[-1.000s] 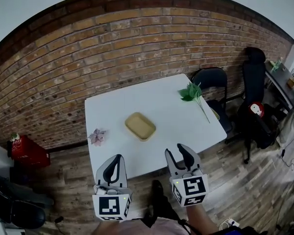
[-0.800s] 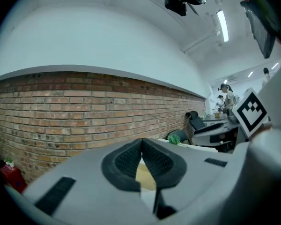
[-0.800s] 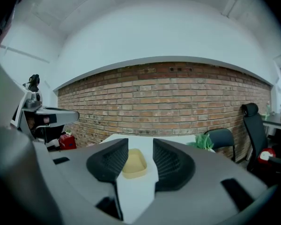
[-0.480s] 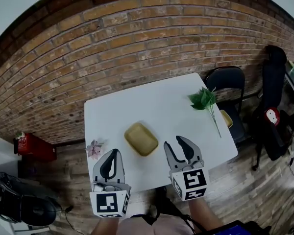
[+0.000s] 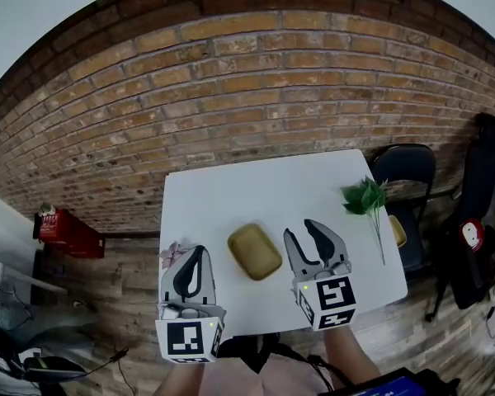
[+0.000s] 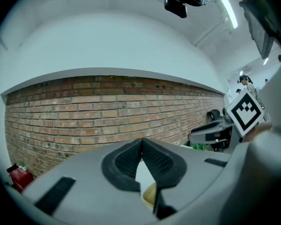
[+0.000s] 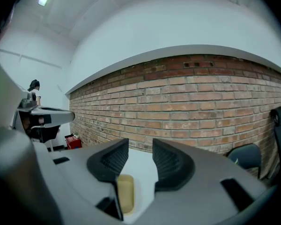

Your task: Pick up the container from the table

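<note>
A shallow tan container (image 5: 254,251) lies on the white table (image 5: 231,196), near its front half. My right gripper (image 5: 301,229) hovers just to the right of it with its jaws open and nothing between them. In the right gripper view the container (image 7: 125,193) shows low down behind the left jaw. My left gripper (image 5: 198,252) is over the table's front left part, left of the container, its fingertips touching and holding nothing. The left gripper view shows a sliver of the container (image 6: 149,196) through the gap under the shut tips.
A pink flower (image 5: 170,252) lies at the table's left edge beside my left gripper. A green leafy sprig (image 5: 365,198) lies at the right edge. A dark chair (image 5: 404,172) stands behind the right side, a brick wall (image 5: 256,81) behind the table, a red box (image 5: 66,229) on the floor at left.
Both grippers have moved forward from in front of the table's edge to over its front part, on either side of the container. The jaws look the same.
</note>
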`<state>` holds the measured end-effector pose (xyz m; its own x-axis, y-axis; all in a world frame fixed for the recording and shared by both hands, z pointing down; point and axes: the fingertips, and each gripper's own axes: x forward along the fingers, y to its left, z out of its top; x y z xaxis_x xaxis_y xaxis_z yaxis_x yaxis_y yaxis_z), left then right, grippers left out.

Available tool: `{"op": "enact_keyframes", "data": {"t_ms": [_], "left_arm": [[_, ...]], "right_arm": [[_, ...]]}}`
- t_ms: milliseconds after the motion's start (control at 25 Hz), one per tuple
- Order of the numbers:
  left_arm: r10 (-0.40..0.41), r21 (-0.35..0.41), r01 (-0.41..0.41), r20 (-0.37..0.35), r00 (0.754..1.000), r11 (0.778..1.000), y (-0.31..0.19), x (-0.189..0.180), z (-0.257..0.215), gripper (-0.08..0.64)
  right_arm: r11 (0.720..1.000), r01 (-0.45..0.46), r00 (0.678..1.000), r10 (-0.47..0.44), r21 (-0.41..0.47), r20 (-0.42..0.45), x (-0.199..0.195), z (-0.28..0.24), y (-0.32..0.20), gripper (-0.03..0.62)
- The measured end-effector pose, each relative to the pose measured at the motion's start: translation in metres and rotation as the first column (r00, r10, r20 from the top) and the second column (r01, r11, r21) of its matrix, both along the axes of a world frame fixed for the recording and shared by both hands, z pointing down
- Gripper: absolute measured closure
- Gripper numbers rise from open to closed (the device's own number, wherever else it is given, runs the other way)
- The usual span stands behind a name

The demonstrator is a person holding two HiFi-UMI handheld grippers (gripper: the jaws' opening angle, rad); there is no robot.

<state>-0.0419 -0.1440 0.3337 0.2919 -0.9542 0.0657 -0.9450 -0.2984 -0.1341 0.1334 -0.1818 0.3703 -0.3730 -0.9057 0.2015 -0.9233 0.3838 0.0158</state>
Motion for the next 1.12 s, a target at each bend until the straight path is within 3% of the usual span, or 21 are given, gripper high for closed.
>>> {"op": "enact_keyframes", "data": {"t_ms": [440,760,1120], "left_arm": [[-0.042,-0.015,0.041,-0.039,0.998,0.999,-0.026,-0.026,0.007,0.551],[-0.059,-0.101,0.054,-0.054,0.997,0.993,-0.058,-0.042,0.044,0.549],[-0.068,-0.216,0.053,-0.065,0.996,0.975,-0.072,-0.046,0.096,0.551]], "right_arm": [[0.998,0.060,0.997,-0.061,-0.028,-0.044,-0.029,0.008,-0.035,0.430],[0.986,0.092,0.992,-0.103,-0.137,-0.073,-0.043,0.054,-0.059,0.433],[0.947,0.114,0.986,-0.146,-0.300,-0.085,-0.049,0.135,-0.055,0.434]]}}
